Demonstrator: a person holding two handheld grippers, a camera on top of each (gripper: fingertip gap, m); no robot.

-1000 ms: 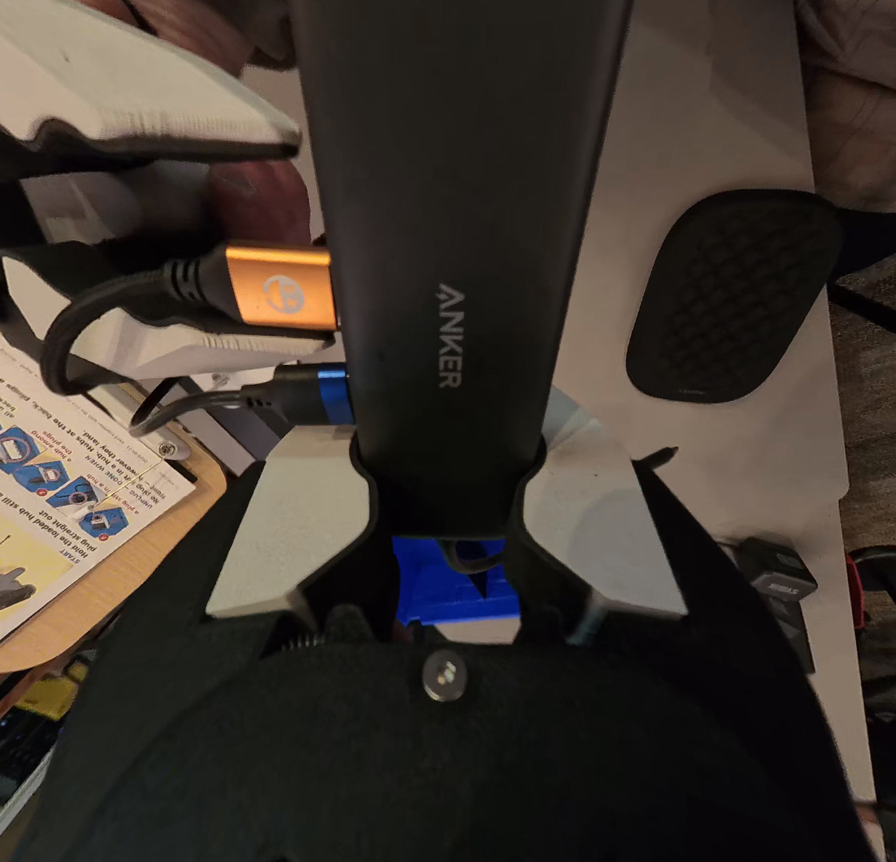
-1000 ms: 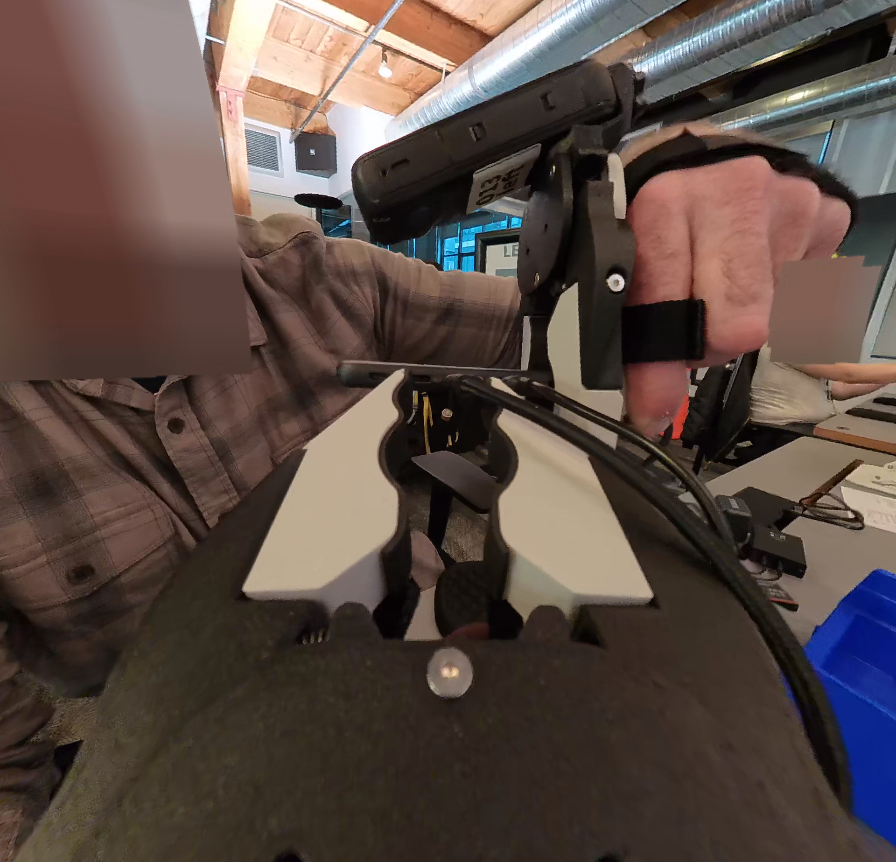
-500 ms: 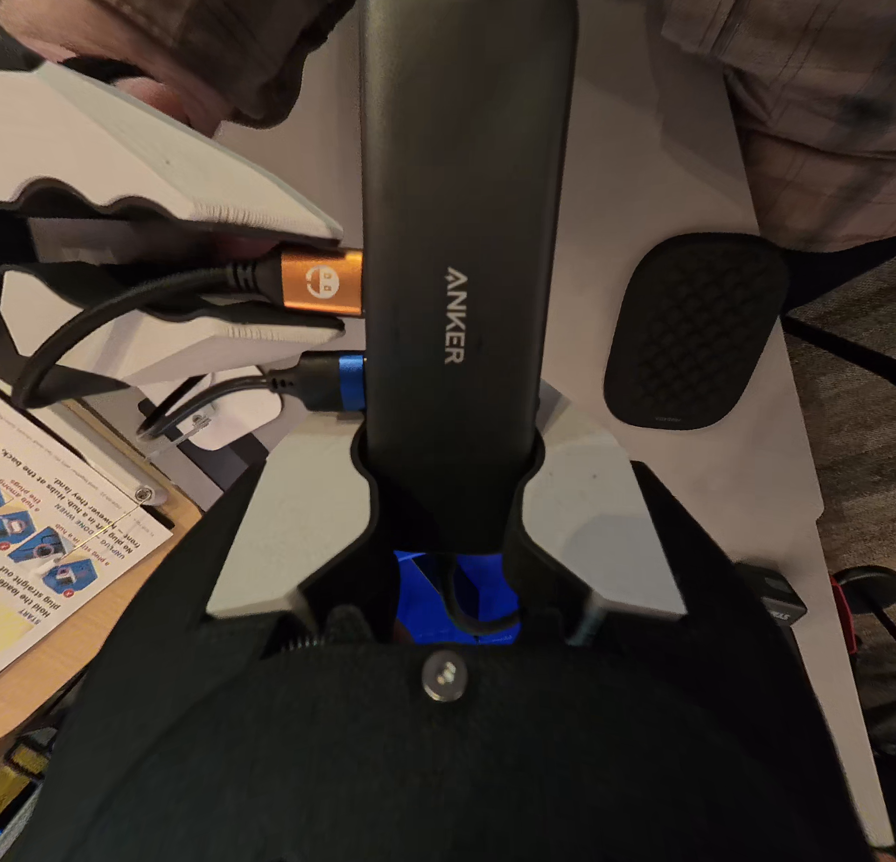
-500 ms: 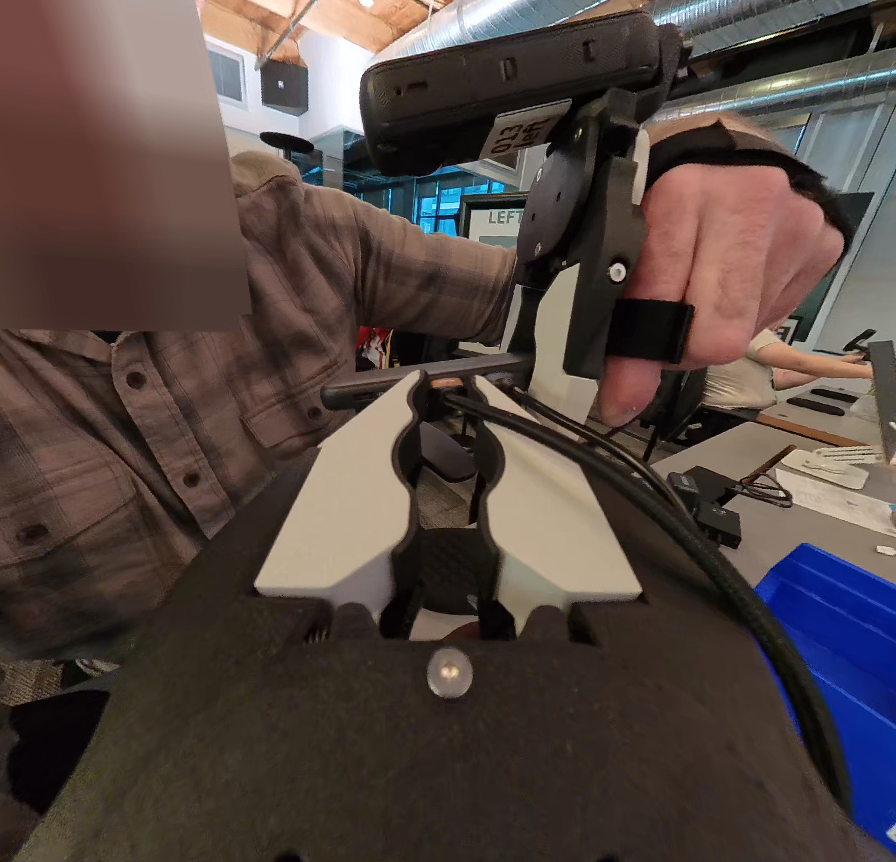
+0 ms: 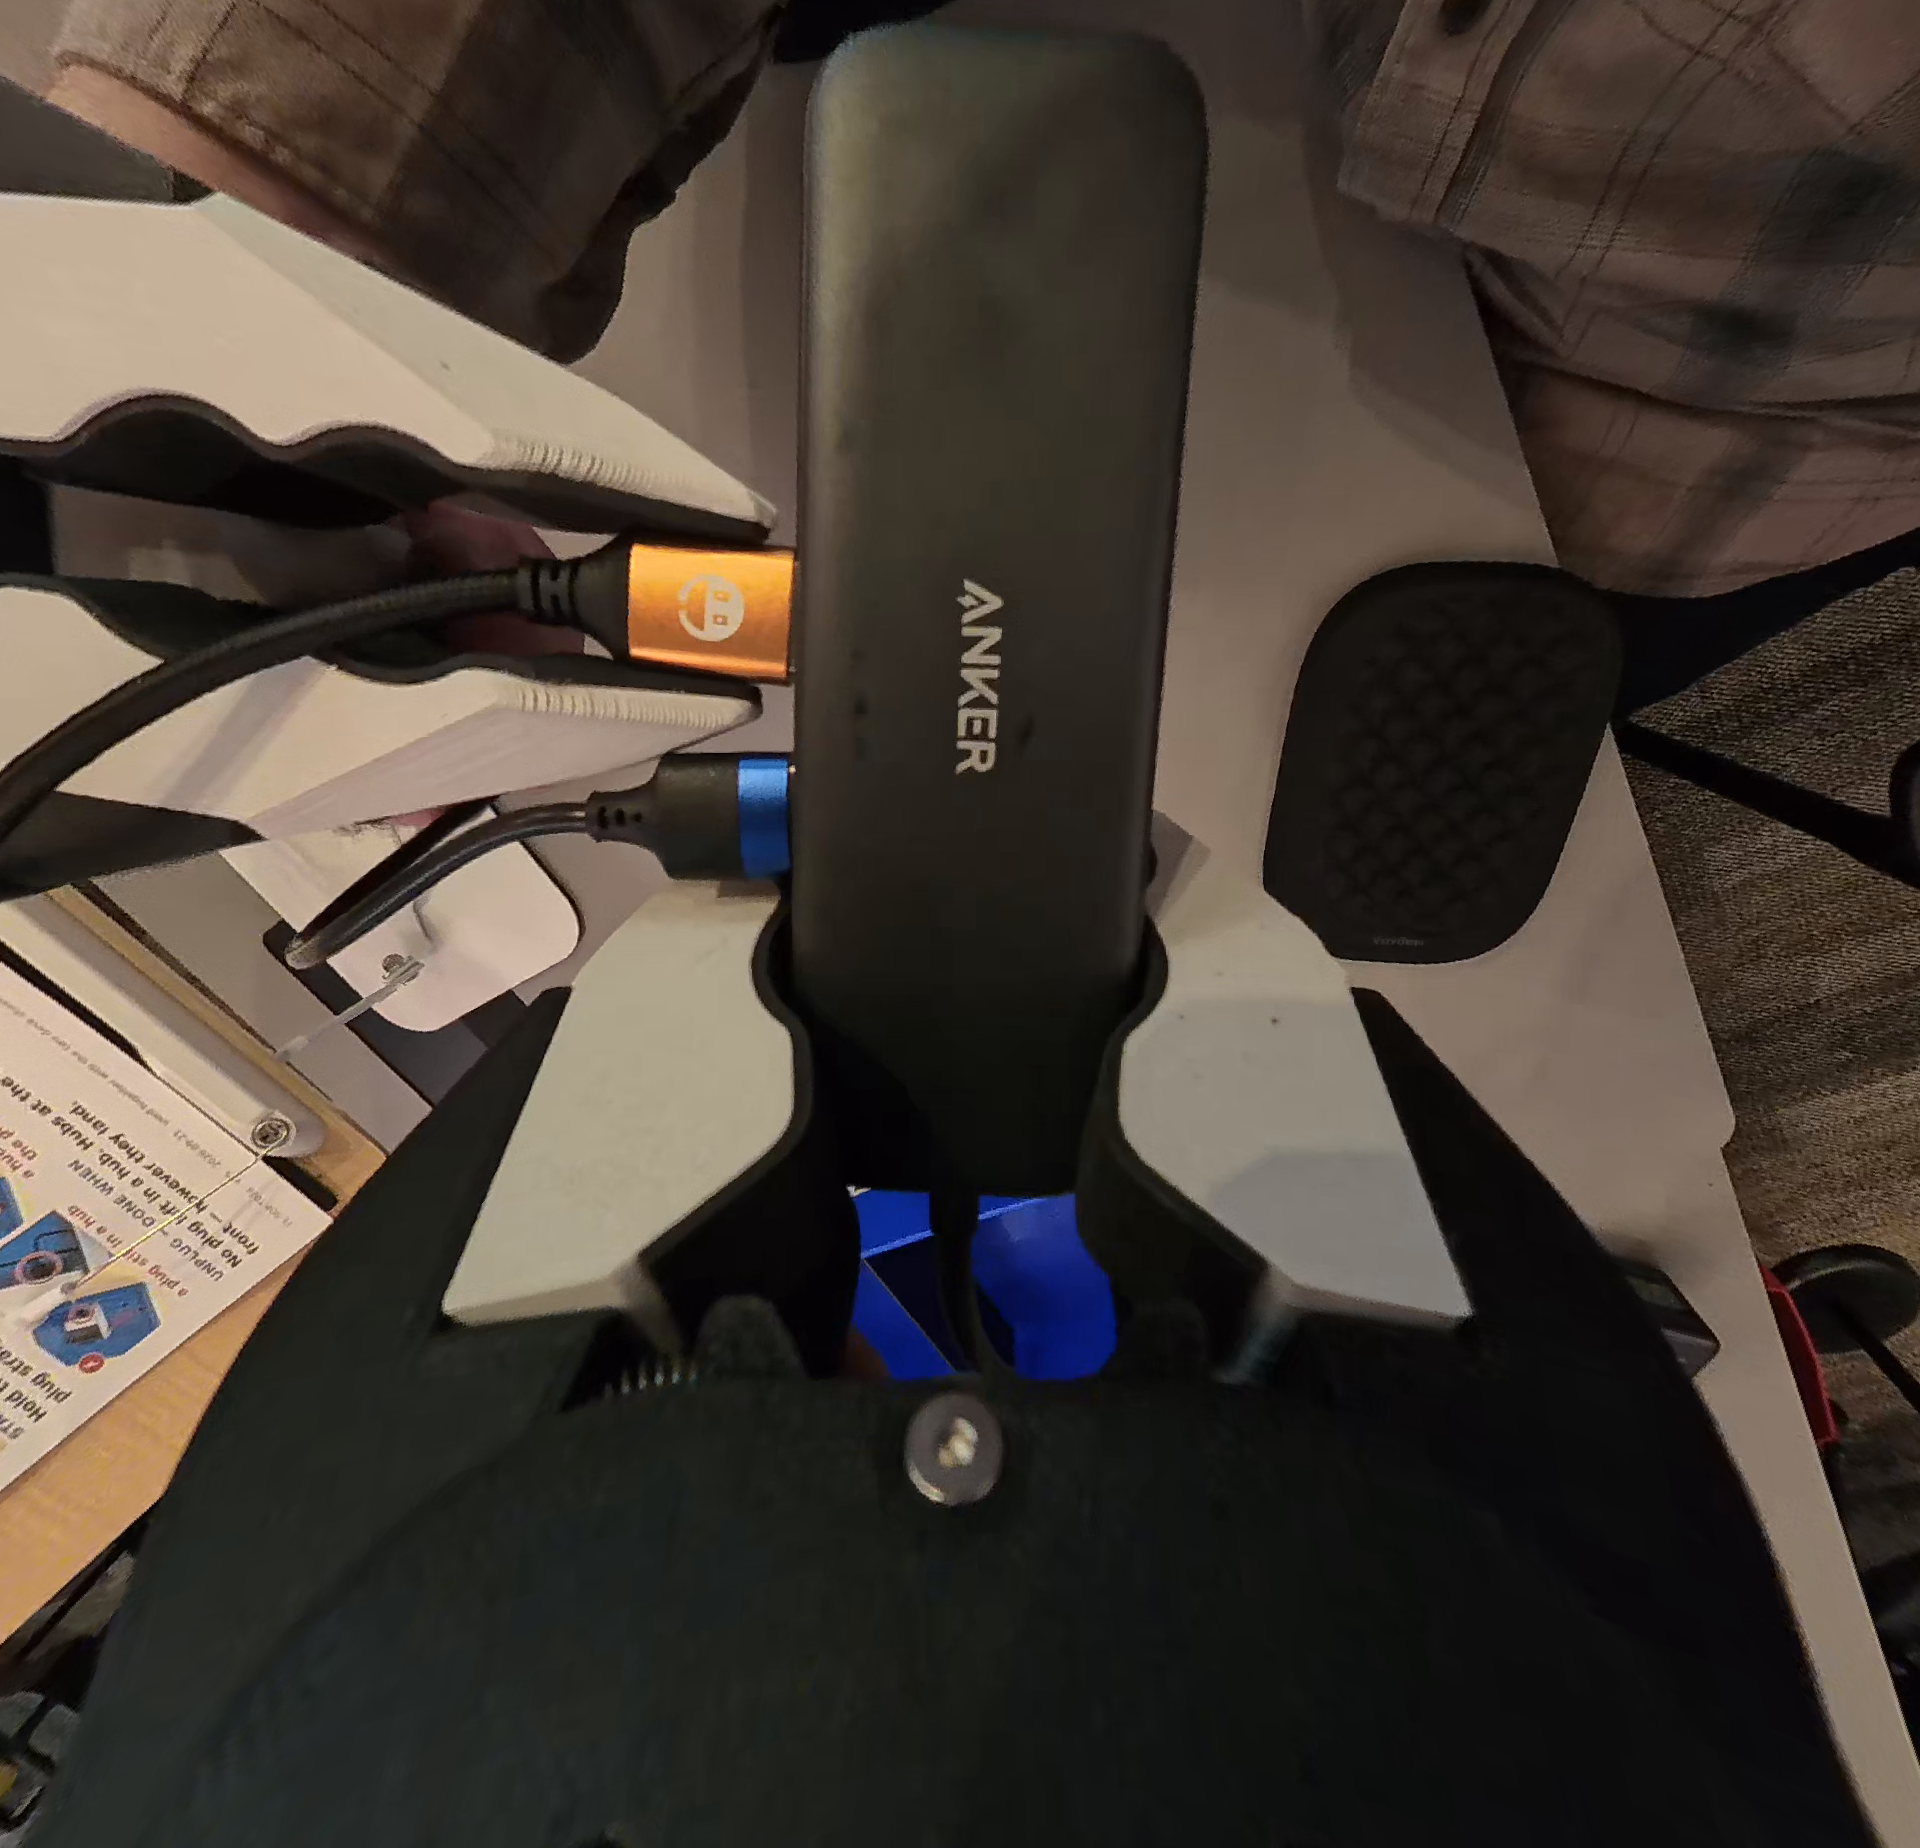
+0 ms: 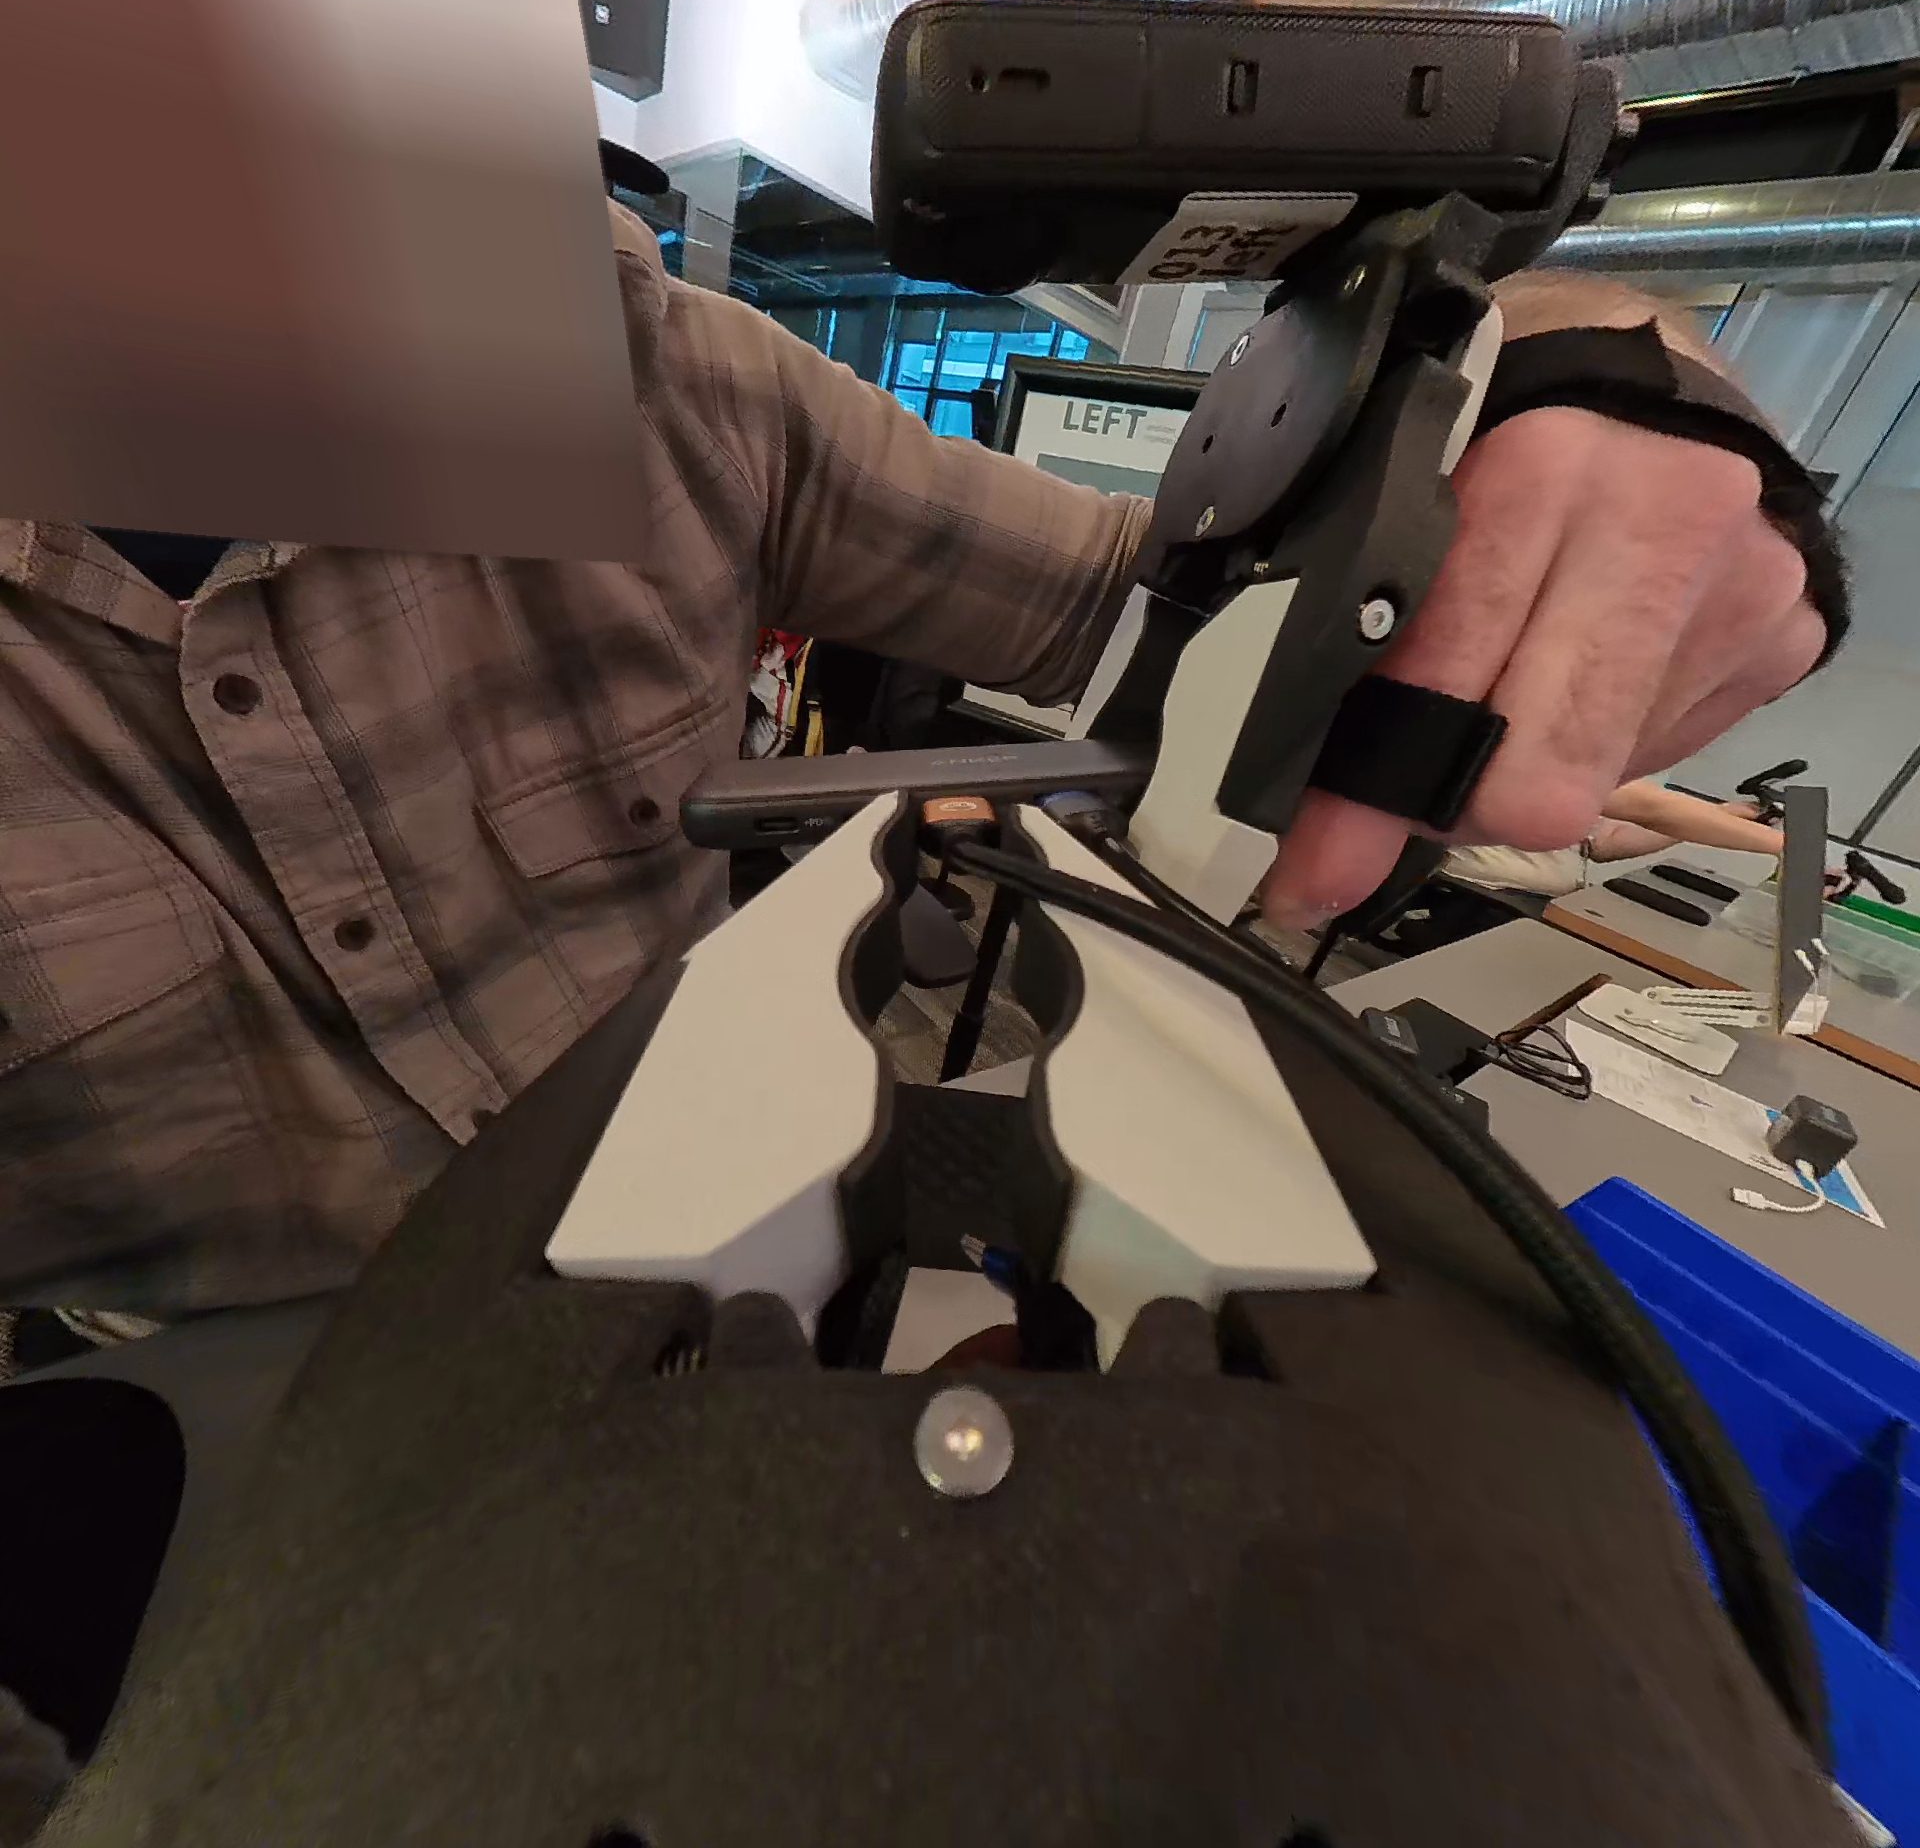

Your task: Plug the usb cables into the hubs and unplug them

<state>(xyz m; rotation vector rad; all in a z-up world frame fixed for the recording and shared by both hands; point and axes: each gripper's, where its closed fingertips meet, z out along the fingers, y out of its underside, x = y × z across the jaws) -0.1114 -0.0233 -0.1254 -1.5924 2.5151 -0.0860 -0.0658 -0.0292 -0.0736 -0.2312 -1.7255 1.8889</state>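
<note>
Hub (image 5: pixel 997 510) lengthwise along left gripper (image 5: pixel 961 977)

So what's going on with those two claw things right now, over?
Left gripper shut on black hub. Right gripper closed around orange plug, seated in hub's side. Blue plug also seated. Nothing in the way.

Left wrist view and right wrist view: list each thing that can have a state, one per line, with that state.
Hub: held off the table, clamped at one end.
Left claw: shut on the hub.
Orange plug: seated in the hub's side port.
Right claw: closed around the orange plug.
Blue plug: seated in the next port, nothing gripping it.
Black pad: lying flat on the table.
</note>
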